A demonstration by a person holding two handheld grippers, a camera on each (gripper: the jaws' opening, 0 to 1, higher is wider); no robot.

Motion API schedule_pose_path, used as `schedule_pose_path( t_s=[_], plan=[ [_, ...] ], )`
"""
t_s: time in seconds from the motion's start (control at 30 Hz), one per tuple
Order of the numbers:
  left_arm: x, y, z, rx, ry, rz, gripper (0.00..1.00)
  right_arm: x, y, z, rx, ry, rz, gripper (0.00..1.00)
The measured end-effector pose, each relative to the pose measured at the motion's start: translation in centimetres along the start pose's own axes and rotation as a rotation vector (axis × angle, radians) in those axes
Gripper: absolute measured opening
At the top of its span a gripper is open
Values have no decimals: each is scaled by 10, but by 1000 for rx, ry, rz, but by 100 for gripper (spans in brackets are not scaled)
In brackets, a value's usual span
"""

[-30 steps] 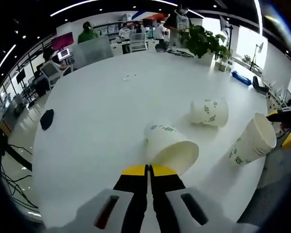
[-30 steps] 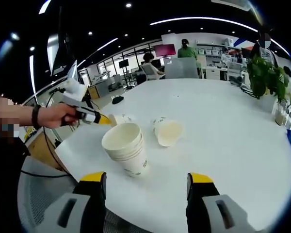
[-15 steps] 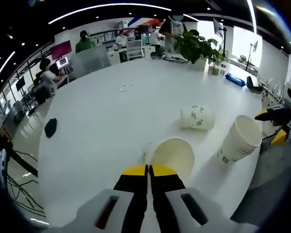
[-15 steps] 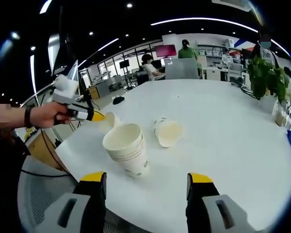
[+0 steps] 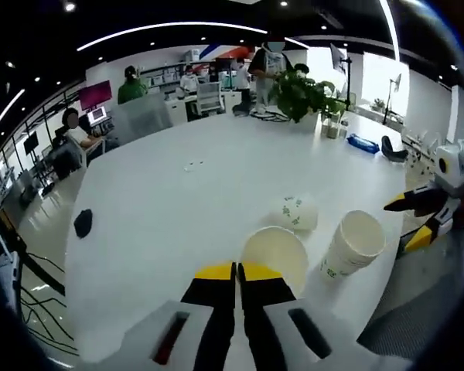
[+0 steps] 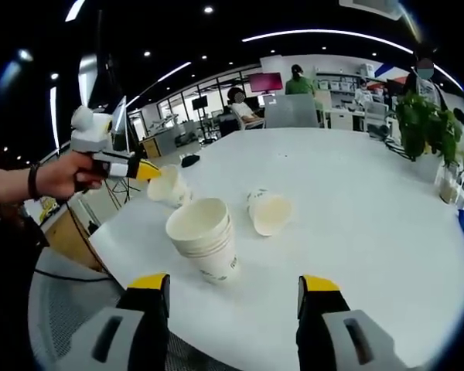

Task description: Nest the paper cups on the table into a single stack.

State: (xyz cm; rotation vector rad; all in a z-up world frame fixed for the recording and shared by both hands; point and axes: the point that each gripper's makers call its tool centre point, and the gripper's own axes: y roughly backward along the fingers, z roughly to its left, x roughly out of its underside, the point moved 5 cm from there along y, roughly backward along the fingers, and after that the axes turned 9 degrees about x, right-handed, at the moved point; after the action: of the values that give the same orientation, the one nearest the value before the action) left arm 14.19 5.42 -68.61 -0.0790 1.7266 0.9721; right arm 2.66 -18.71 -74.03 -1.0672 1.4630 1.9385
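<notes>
Right, my left gripper pinches a cup by its rim above-left of the stack, right gripper gaping empty; a thin grip could let it twist, missing the stack's mouth.

The stack of cups stands upright near the table edge, in front of the right gripper. A single cup lies on its side just behind and to the right of the stack. The left gripper is to the left w/ a cup at its tip, above the table. A potted plant stands at the far right edge.
</notes>
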Motion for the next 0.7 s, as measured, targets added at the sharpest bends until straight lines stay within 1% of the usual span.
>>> schedule_pose_path(
  t_s=[0.07, 0.2, 0.27, 0.47, 0.57, 0.63, 0.7],
  plan=[
    [-6, -2, -4, 16, -5, -15, 0, 0, 0, 0, -1, 1, -1, 67],
    [-18, -2, -22, 55, -28, -47, 0, -1, 2, 1, 0, 3, -4, 67],
    [-27, 0, -31, 74, -44, -61, 0, -1, 2, 1, -1, 3, -3, 67],
    [-40, 1, -42, 98, -85, -71, 0, -2, 2, 1, 1, 1, -5, 67],
    [-46, 3, -43, 111, -103, -81, 0, -2, 3, 1, 2, -1, -6, 67],
    [-57, 8, -50, 118, -119, -89, 0, -2, 3, 1, 3, 1, -5, 67],
    [-62, 10, -53, 126, -125, -99, 0, -1, 2, 1, 2, 2, -4, 67]
  ],
)
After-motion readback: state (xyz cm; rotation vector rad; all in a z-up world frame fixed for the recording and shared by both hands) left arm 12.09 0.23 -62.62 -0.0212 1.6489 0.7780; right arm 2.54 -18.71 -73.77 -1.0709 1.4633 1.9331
